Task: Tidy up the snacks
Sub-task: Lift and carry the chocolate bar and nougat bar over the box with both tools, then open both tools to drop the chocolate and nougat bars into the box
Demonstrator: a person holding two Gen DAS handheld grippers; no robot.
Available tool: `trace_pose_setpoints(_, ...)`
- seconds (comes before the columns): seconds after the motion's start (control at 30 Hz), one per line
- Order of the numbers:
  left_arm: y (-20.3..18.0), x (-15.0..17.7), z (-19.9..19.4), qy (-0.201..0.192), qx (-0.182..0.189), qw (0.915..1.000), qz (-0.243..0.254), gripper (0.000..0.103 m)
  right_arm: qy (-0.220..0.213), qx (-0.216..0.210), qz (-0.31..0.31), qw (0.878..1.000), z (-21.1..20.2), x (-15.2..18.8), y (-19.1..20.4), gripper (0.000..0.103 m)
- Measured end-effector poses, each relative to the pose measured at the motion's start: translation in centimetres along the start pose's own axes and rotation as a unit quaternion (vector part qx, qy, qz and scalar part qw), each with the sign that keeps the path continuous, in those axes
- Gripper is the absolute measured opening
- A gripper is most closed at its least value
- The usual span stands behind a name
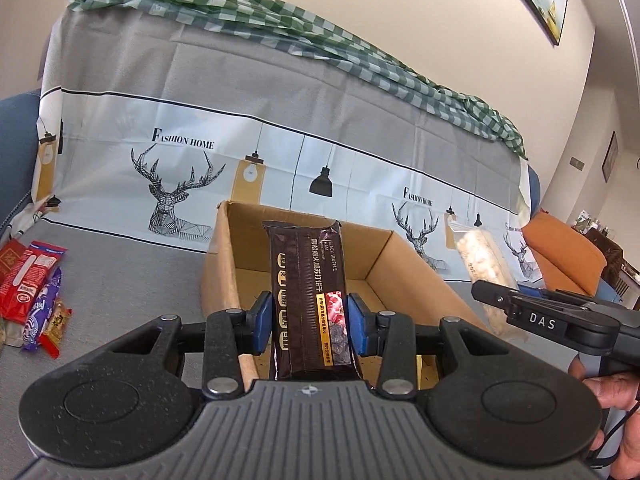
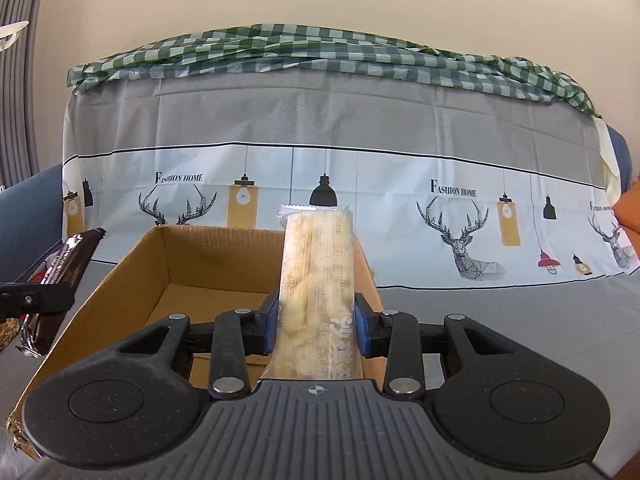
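Grey sofa cover under an empty cardboard box (image 2: 168,264): left gripper (image 1: 312,322) clamps a black truffle cracker pack (image 1: 308,280), right gripper (image 2: 316,322) clamps a clear rice-snack pack (image 2: 316,264); lower each inside the walls before releasing

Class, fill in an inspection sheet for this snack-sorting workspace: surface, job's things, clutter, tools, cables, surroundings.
Surface: grey cover.
Job's things: open carton, nothing visible inside; dark biscuit pack; pale snack pack; loose snacks left of the carton.
Clutter: nothing seen.
Tools: left tool shut on the dark pack; right tool shut on the pale pack.
Cables: thin black cord by the hand.
Surroundings: deer-print sheet, checked cloth, orange cushion.
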State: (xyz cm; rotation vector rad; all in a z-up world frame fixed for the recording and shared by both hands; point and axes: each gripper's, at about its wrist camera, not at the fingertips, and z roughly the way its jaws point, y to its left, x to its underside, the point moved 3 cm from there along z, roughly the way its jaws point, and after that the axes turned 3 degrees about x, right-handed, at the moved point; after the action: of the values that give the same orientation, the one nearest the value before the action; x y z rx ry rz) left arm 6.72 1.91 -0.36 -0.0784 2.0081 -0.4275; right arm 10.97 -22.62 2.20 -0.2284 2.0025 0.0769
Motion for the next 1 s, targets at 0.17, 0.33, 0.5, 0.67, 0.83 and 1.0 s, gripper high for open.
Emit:
trace_pose_setpoints(0.17,-0.2,0.2,0.1,0.003,0.002,1.0,0.001,0.043,0.0,-0.003,-0.009,1.0,0.0,0.1,0.6,0.038)
trace_pose_setpoints(0.33,-0.4,0.4,0.2,0.006,0.004,1.0,0.006,0.043,-0.009,-0.005,-0.012,1.0,-0.2,0.0,0.8,0.037)
trace_pose_setpoints(0.5,-0.5,0.3,0.4,0.011,0.016,0.9998,0.0,0.043,-0.005,-0.006,-0.017,1.0,-0.1,0.0,1.0,0.036)
trace_pose_setpoints(0.67,-0.8,0.3,0.2,0.009,0.031,0.9995,-0.002,0.048,0.004,-0.004,-0.019,1.0,0.1,0.2,1.1,0.041)
trace_pose_setpoints(0.83,-0.2,0.2,0.3,0.013,0.026,0.9994,-0.021,0.049,0.004,-0.002,-0.02,1.0,0.1,0.2,1.3,0.048)
trace_pose_setpoints(1.0,0.4,0.1,-0.1,0.012,0.01,0.9996,-0.026,0.049,0.007,-0.004,-0.015,1.0,0.2,0.0,1.8,0.049)
